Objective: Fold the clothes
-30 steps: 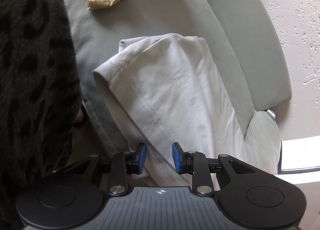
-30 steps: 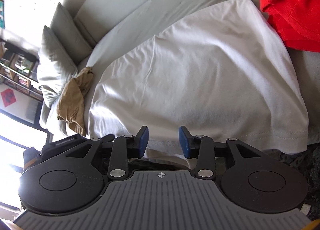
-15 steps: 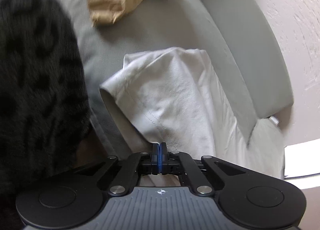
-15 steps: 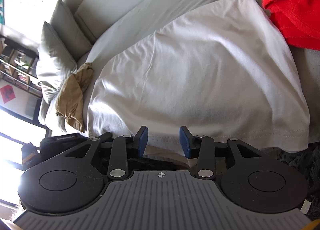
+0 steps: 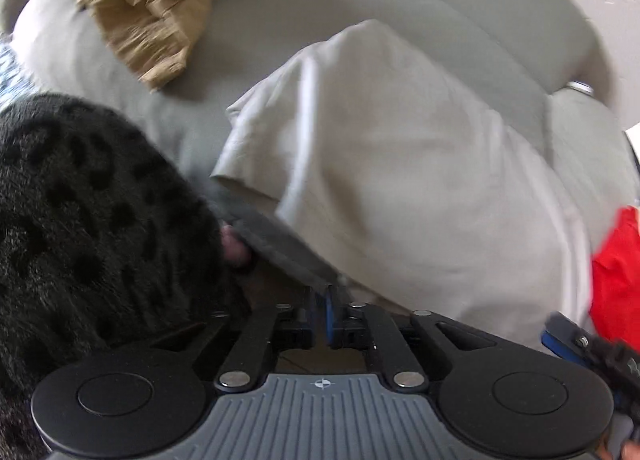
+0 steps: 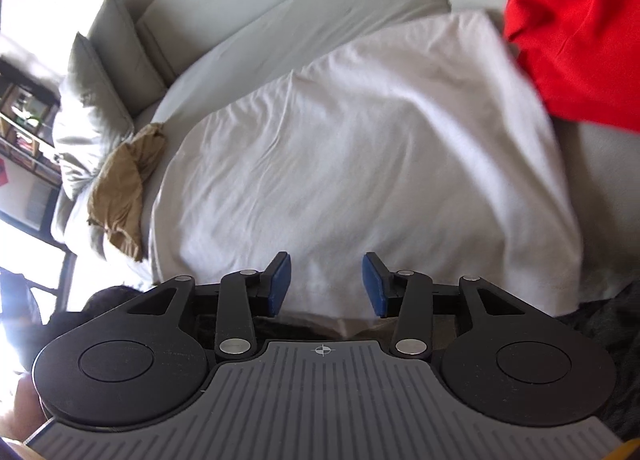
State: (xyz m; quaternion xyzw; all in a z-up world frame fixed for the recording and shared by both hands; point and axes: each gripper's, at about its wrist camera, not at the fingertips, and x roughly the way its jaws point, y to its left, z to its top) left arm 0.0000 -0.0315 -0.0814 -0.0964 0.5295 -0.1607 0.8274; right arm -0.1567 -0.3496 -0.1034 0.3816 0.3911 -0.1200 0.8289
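Note:
A white T-shirt (image 5: 420,180) lies spread on the grey sofa (image 5: 280,20). My left gripper (image 5: 326,306) is shut on the shirt's near edge by the sleeve and lifts it a little. In the right wrist view the shirt (image 6: 360,148) fills the middle. My right gripper (image 6: 326,284) is open, its blue pads (image 6: 280,280) on either side of the shirt's near hem. The right gripper also shows at the left wrist view's lower right edge (image 5: 576,344).
A red garment (image 6: 580,20) lies at the shirt's right. A crumpled tan garment (image 5: 152,8) lies to the left, near grey cushions (image 6: 100,92). A dark leopard-print fabric (image 5: 80,240) fills the left of the left wrist view. Shelves (image 6: 24,128) stand beyond the sofa.
My left gripper closed on the shirt's edge, then swung right and pulled the cloth up. My right gripper stayed open and moved forward so that the hem lies between its pads.

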